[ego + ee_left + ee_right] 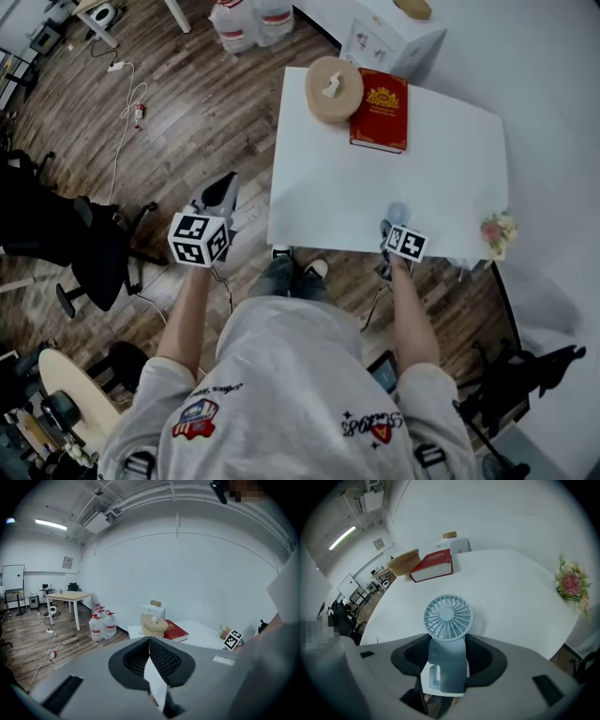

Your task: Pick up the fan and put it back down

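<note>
The right gripper (444, 660) pinches the fan (448, 617) by its handle, nearer the person than the book (433, 565); perhaps not yet lifted. Raise it straight and upright. The left gripper (150, 656) is pressed together.

surface (450, 169): white, rectangular top
red book (380, 110): lies flat by the far edge, gold emblem on its cover
round tissue box (334, 89): beige, at the far left corner, against the book's left side, white tissue poking up
flower bunch (499, 232): pink and pale blooms at the near right corner
white cabinet (389, 37): just beyond the far edge
water jugs (248, 23): clustered on the wooden floor, left of the cabinet
white cable (127, 103): trailing across the floor
office chair (89, 248): black, well left of the surface
</note>
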Tool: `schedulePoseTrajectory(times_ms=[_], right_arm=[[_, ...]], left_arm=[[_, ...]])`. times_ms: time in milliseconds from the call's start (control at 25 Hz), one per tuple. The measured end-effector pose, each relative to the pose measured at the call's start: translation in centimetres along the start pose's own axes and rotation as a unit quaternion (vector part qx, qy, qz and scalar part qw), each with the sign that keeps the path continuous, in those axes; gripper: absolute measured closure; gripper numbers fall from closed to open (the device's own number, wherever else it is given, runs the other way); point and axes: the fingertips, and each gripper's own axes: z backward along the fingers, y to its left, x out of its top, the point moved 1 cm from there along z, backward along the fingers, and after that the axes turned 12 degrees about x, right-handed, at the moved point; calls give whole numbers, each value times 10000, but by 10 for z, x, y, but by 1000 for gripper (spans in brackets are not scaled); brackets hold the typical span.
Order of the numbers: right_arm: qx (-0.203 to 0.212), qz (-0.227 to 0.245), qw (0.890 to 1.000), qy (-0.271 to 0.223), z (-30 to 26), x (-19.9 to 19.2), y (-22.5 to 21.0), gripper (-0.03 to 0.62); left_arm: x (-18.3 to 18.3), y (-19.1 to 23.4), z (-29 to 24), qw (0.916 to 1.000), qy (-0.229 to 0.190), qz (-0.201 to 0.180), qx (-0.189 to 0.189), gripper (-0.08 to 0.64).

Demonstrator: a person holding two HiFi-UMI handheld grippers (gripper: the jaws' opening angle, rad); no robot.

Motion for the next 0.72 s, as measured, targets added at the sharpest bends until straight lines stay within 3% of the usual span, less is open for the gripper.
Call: schedulePoseTrajectory(times_ms=[160,360,720], right_arm=[[48,104,9994,-338,18,16,3,371],[40,635,9954,-722,44,46,19,371],[338,1068,9756,-1890,104,123,73,371]], left_arm=[[13,-11,-6,9998,-95,-78,-157,555],[26,-29,-13,9988,-204,-194,-398,555],[61,-66,-32,9941,-458,-401,-902,555]])
